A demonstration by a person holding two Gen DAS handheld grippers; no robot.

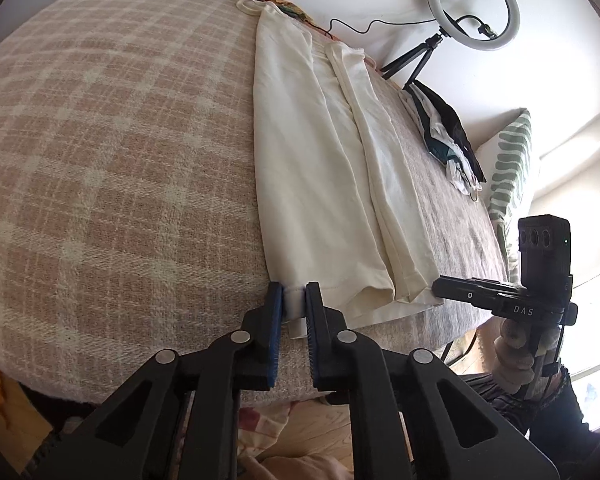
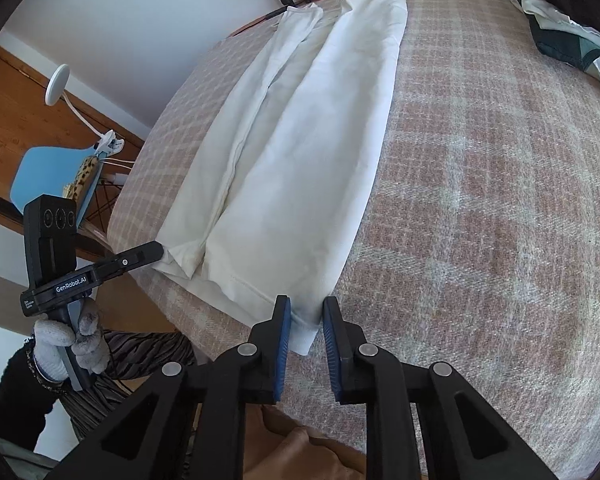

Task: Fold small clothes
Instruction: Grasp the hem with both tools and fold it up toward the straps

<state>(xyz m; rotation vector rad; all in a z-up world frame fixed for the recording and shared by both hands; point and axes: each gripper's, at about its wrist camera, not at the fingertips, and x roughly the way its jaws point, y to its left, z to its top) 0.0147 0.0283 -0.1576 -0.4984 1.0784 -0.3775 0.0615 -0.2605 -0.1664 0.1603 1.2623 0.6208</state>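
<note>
A long cream garment (image 1: 320, 152) lies folded lengthwise on a pink plaid blanket (image 1: 112, 152), its hem at the near edge of the bed. My left gripper (image 1: 294, 300) is shut on the hem's left corner, and white cloth fills the narrow gap between its blue pads. In the right wrist view the same garment (image 2: 300, 140) runs away from me. My right gripper (image 2: 307, 316) is closed on the hem's right corner, with cloth between its pads. Each view shows the other gripper side-on at its own corner: the right one (image 1: 436, 288), the left one (image 2: 160, 248), held by a gloved hand (image 2: 72, 344).
A pile of dark and white clothes (image 1: 448, 136) lies on the blanket's right side, beside a green-striped pillow (image 1: 512, 168). A ring light (image 1: 474, 4) on a tripod stands beyond the bed. A blue chair (image 2: 48, 176) and a white lamp (image 2: 58, 84) stand left of the bed.
</note>
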